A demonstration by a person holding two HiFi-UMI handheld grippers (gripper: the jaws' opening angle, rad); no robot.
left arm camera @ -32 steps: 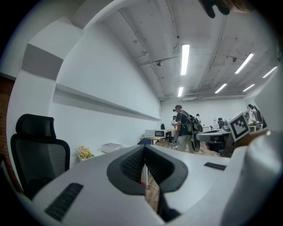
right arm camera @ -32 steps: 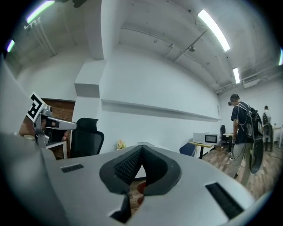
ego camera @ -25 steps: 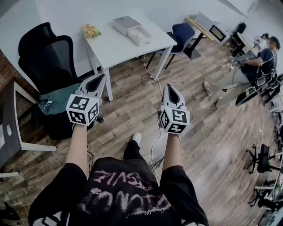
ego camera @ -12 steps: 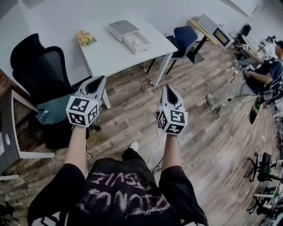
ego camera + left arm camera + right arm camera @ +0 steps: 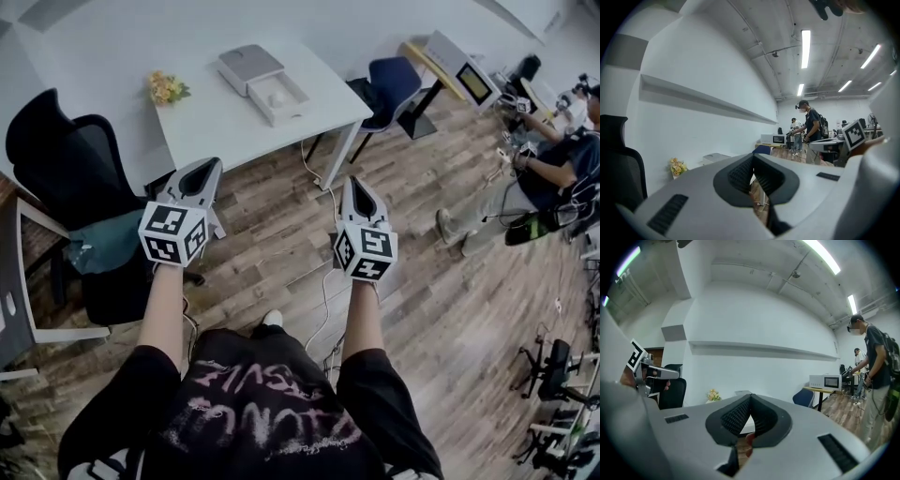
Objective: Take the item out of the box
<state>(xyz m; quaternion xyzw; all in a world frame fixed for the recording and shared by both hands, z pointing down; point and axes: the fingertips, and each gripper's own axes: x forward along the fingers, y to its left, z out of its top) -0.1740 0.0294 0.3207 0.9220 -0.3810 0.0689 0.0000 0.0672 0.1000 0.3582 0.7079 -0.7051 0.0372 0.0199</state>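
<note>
While left gripper (image 5: 208, 166) and right gripper (image 5: 353, 182) hang closed, one box (image 5: 302, 94)

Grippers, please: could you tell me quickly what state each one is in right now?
Left gripper: closed, empty.
Right gripper: closed, empty.

Far white rectangular table (image 5: 234, 112): smooth matt top. Under you, brown plank floor (image 5: 281, 244): wood grain, slight sheen. Your left gripper (image 5: 204, 169) and right gripper (image 5: 357, 187): matt grey plastic, ribbed black pads (image 5: 740, 174). Left black office chair (image 5: 70, 164): mesh back.
</note>
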